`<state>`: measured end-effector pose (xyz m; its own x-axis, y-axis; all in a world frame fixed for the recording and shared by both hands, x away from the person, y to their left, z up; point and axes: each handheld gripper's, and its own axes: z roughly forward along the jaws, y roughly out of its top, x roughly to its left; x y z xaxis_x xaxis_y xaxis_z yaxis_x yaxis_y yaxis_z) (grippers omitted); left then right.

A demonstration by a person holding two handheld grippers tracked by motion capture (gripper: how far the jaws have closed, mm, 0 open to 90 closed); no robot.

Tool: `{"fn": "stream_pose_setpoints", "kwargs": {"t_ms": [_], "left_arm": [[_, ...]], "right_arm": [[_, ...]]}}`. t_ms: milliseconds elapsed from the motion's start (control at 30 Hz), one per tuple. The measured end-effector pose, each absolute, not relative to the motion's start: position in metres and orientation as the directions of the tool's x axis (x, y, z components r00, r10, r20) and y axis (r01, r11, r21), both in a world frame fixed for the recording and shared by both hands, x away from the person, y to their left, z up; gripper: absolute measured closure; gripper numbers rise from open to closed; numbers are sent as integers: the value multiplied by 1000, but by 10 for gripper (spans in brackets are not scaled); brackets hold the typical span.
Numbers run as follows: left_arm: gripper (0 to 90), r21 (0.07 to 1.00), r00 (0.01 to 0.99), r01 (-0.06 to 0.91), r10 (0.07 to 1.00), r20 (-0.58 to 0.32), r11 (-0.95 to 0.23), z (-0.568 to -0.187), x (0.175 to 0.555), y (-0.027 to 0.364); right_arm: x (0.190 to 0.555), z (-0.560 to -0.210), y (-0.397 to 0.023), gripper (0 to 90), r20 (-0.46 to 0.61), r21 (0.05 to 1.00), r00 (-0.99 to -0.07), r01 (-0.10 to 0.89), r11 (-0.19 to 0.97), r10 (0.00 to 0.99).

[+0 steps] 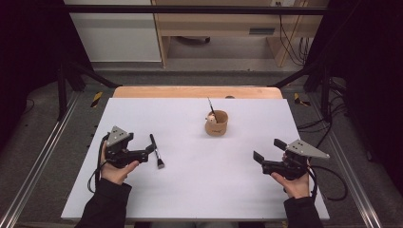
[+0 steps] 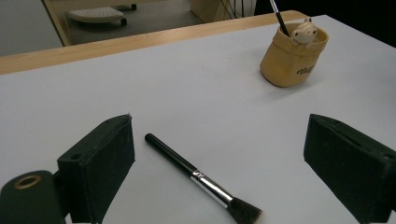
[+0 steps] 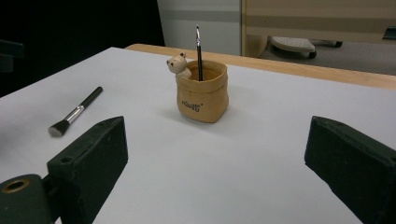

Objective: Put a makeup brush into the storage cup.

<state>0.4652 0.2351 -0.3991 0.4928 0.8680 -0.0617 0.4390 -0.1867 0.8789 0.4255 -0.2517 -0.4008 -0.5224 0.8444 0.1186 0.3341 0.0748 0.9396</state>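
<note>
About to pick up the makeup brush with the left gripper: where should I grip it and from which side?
Grip the brush by its slim black handle, mid-length, behind the silver ferrule. It lies flat on the white table, so come from above. The left gripper is open beside it; set the jaws across the handle, likely steadier than the bristles.

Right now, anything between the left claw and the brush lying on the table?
Nothing visible. The black-handled makeup brush lies flat on bare white table, between the open left claw; the tan ceramic cup stands well beyond.
</note>
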Motion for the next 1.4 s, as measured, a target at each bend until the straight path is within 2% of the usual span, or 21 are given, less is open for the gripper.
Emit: {"fn": "stream_pose_setpoints", "kwargs": {"t_ms": [233, 800, 1400], "left_arm": [[104, 832, 457, 514, 888, -59, -210, -422, 476, 230], [172, 764, 444, 584, 896, -16, -275, -445, 491, 213], [393, 709, 420, 649, 907, -29, -277, -463, 499, 205]], "right_arm": [[425, -400, -251, 66, 117, 940, -524, 333, 76, 843], [427, -402, -252, 67, 119, 940, -524, 334, 75, 844], [427, -402, -251, 63, 119, 938, -526, 338, 79, 842]]}}
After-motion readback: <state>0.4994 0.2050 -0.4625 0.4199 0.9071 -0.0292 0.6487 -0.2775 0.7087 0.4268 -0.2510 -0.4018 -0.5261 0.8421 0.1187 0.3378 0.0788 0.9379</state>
